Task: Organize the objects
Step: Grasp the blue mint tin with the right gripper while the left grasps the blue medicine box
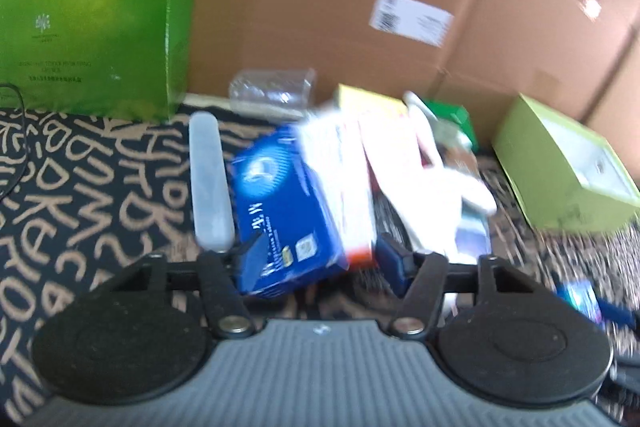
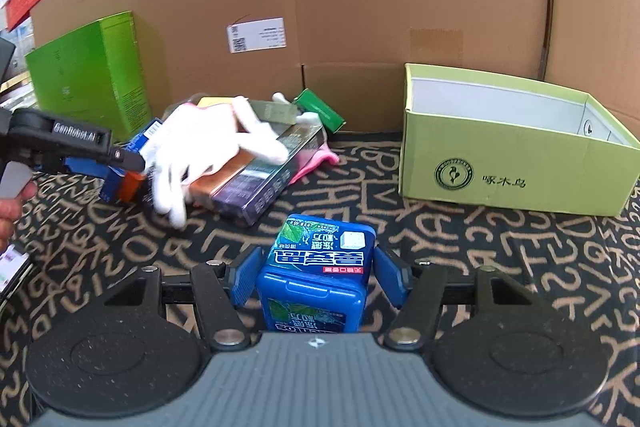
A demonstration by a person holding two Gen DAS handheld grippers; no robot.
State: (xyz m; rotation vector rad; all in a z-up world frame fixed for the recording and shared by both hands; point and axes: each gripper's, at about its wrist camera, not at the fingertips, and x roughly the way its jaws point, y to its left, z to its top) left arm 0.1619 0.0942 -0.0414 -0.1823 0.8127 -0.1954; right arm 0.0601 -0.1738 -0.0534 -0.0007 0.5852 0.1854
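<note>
Right gripper (image 2: pixel 316 281) clamped on blue gum box (image 2: pixel 320 267), low over patterned cloth (image 2: pixel 440 247). Left gripper (image 1: pixel 320 259) closing around blue-and-white carton (image 1: pixel 288 195) atop the pile; contact on the far pad blurred, grip uncertain. White glove (image 2: pixel 200 151) draped over pile. Open green box (image 2: pixel 500 155) at right, empty, well apart.

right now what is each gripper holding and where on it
The right gripper clamps the blue mint container by its two sides. The left gripper straddles the near end of a blue box; blur hides whether its pads press.
</note>
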